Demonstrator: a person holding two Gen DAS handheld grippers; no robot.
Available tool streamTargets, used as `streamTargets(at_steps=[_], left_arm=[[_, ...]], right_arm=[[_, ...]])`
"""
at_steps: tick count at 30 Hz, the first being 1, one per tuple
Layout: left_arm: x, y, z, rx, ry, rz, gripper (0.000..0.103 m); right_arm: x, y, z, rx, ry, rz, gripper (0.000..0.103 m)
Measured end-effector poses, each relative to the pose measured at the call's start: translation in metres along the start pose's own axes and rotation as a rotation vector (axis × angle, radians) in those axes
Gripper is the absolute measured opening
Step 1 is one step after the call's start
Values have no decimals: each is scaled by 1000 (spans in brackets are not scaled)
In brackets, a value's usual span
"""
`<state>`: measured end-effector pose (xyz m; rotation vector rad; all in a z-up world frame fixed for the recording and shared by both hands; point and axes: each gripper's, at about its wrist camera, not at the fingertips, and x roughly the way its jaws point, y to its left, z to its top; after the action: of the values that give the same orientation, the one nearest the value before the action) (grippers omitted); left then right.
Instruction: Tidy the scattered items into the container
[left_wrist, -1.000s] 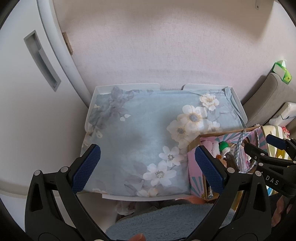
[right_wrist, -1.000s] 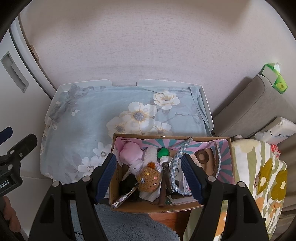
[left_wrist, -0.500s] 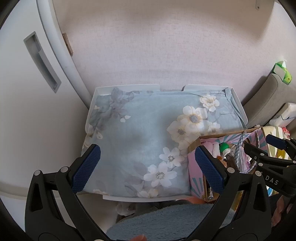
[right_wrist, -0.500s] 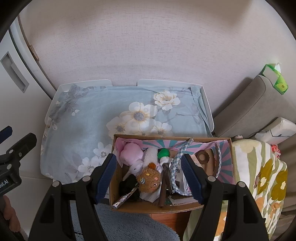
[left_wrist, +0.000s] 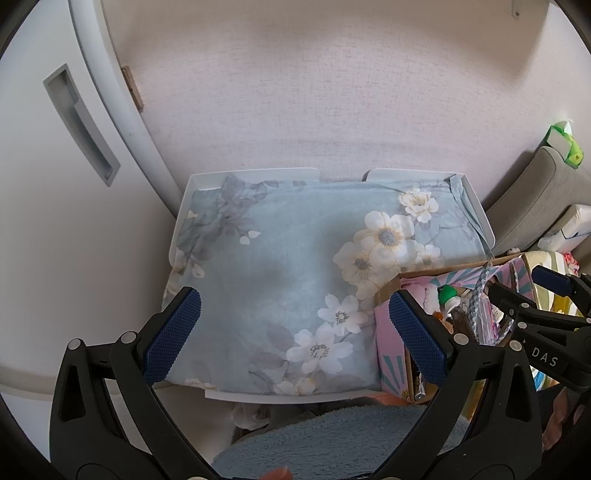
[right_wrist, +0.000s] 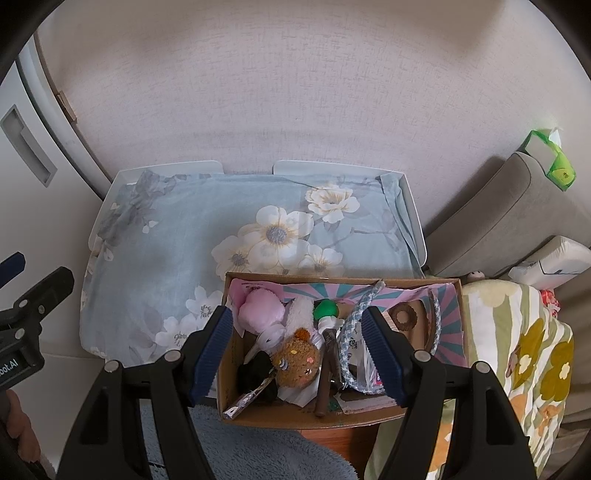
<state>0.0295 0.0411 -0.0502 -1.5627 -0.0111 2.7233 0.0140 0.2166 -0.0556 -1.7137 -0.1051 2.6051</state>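
Both grippers are held wide apart with nothing between the pads. The cardboard box (right_wrist: 343, 373), filled with a brown plush (right_wrist: 297, 363), a pink plush (right_wrist: 260, 310) and a braided rope (right_wrist: 356, 325), is seen directly beneath the right gripper (right_wrist: 300, 350). The floral cloth (left_wrist: 295, 273) is spread ahead of the left gripper (left_wrist: 293, 336).

An open brown cardboard box (right_wrist: 236, 369) with pink striped lining holds a pink plush toy (right_wrist: 260, 310), brown bear plush (right_wrist: 297, 363) and blue-white braided rope (right_wrist: 354, 325).

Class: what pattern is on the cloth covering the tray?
White flowers on pale blue cloth, clearest in the right wrist view.
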Motion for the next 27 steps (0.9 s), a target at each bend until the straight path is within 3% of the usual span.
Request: streamTargets(at_steps=[27], left_arm=[[7,1,5,16,0,-4,102]], right_arm=[[3,-4,4,-7,3,5,68]])
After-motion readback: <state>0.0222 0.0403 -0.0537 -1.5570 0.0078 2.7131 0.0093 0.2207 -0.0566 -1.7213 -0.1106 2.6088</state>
